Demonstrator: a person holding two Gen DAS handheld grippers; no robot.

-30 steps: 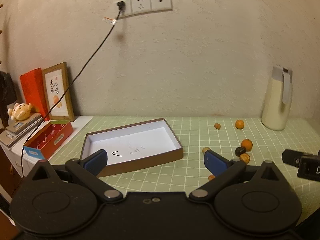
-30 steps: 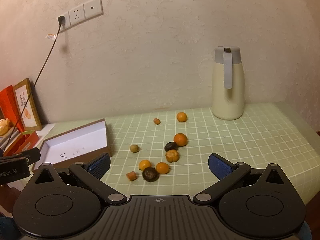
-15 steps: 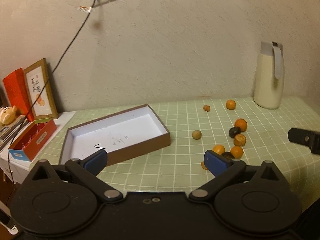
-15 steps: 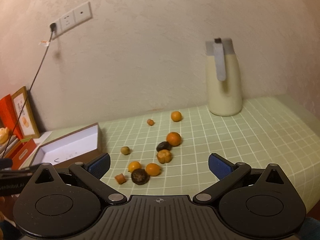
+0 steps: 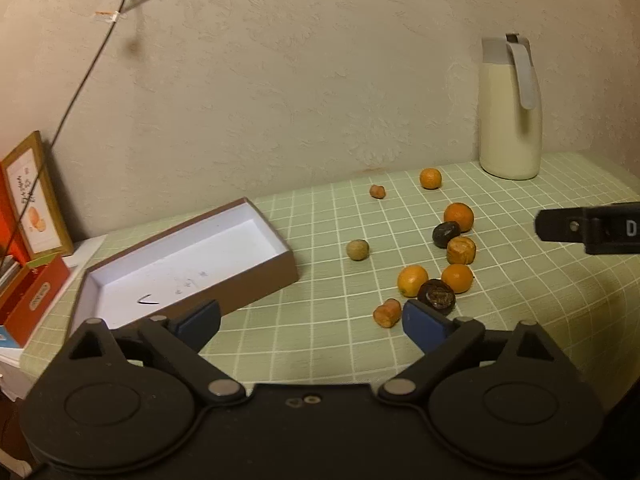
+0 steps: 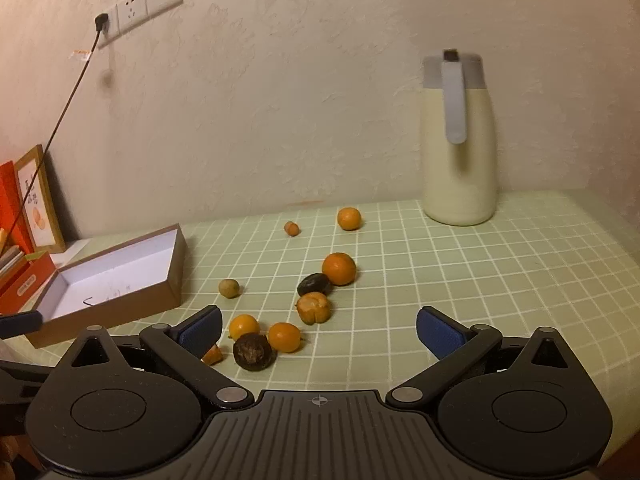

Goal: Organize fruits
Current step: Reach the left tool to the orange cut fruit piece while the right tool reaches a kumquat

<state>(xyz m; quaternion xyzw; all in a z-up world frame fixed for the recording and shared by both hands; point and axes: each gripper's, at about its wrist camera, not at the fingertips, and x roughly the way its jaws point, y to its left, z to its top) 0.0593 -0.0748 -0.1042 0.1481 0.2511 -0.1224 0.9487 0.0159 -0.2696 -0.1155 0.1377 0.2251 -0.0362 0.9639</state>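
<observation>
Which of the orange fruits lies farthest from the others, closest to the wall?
The small orange fruit near the cream jug; the other orange ones lie clustered nearer the grippers.

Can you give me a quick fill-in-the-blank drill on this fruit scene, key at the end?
1. The cardboard box currently holds ____ fruits.
2. The cream thermos jug has a ____ handle.
3. Both the left tool and right tool are ____, gripping nothing.
4. The fruits lie on a green ____-patterned tablecloth.

Missing words: no; grey; open; grid
</observation>
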